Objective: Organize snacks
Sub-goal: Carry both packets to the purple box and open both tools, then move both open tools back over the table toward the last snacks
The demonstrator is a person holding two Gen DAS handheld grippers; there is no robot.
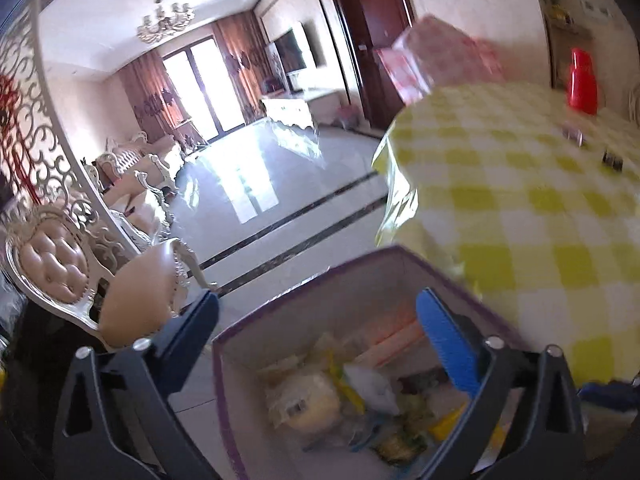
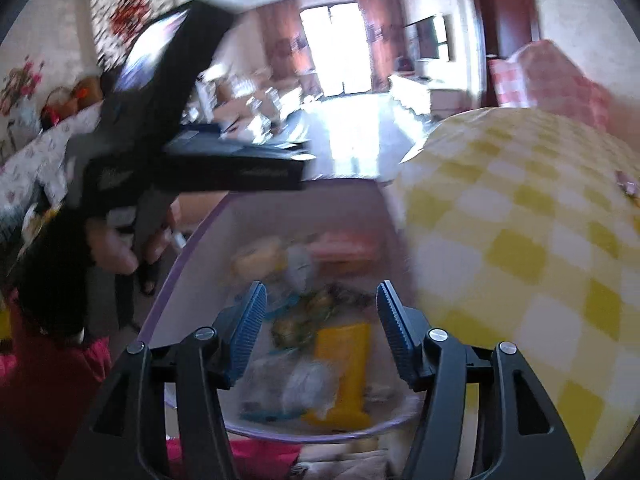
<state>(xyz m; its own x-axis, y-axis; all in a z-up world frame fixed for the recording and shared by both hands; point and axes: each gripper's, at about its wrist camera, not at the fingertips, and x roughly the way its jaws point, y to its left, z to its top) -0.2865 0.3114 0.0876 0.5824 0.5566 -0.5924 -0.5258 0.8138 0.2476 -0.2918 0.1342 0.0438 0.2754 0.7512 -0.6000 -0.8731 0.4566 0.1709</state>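
My left gripper (image 1: pixel 320 316) stands spread wide with nothing between its fingers, and the open purple-rimmed box (image 1: pixel 224 360) sits right below and ahead of it, one blue pad (image 1: pixel 444 344) hanging over the box's inside while the other finger is out past the box's left rim. Inside the box I see a heap of snack packets (image 1: pixel 320 400), pale, yellow and green, blurred. To the right of this claw spreads the table with its yellow checked cloth (image 1: pixel 520 184), a red bottle (image 1: pixel 582 82) far ahead on it. My right gripper (image 2: pixel 320 312) is partly open and empty, both pads above the same box (image 2: pixel 176 264), with a yellow packet (image 2: pixel 344 360) just below them. Up and left of it, a hand (image 2: pixel 120 244) holds the other gripper's black body (image 2: pixel 192 168).
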